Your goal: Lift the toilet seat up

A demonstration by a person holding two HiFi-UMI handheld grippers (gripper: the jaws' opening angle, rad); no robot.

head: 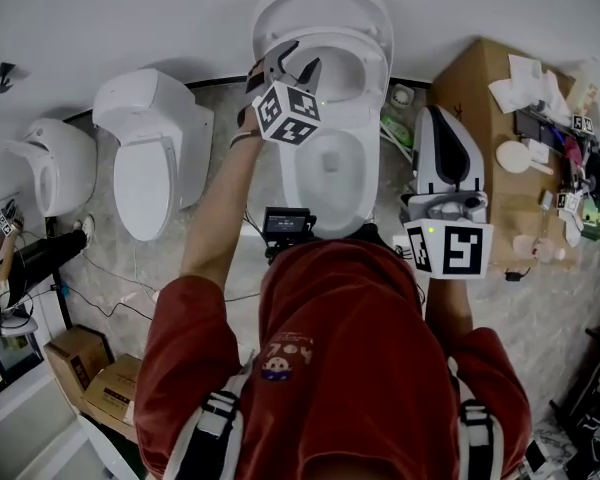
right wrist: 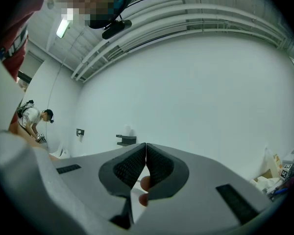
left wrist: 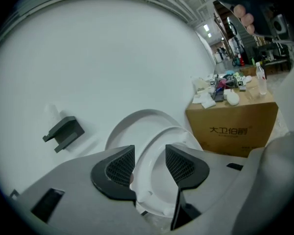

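Note:
The white toilet point(head: 325, 168) stands against the wall with its lid point(head: 320, 8) leaning upright. The toilet seat point(head: 365, 68) is tilted up off the bowl. My left gripper point(head: 292, 68) reaches over the seat's left side. In the left gripper view its jaws point(left wrist: 150, 168) stand apart astride the seat ring point(left wrist: 152, 180). The left pad point(left wrist: 121, 168) lies along the ring's outer edge, and the right pad point(left wrist: 179, 165) looks clear of it. My right gripper point(head: 443, 118) hangs to the right of the toilet, jaws point(right wrist: 146, 158) shut on nothing, pointing at the bare wall.
A second toilet point(head: 145, 163) and another white fixture point(head: 50, 163) stand to the left. A cardboard box point(head: 490, 108) with clutter on top sits right of the toilet. A black bracket point(left wrist: 63, 132) is fixed to the wall. Small boxes point(head: 90, 373) lie at lower left.

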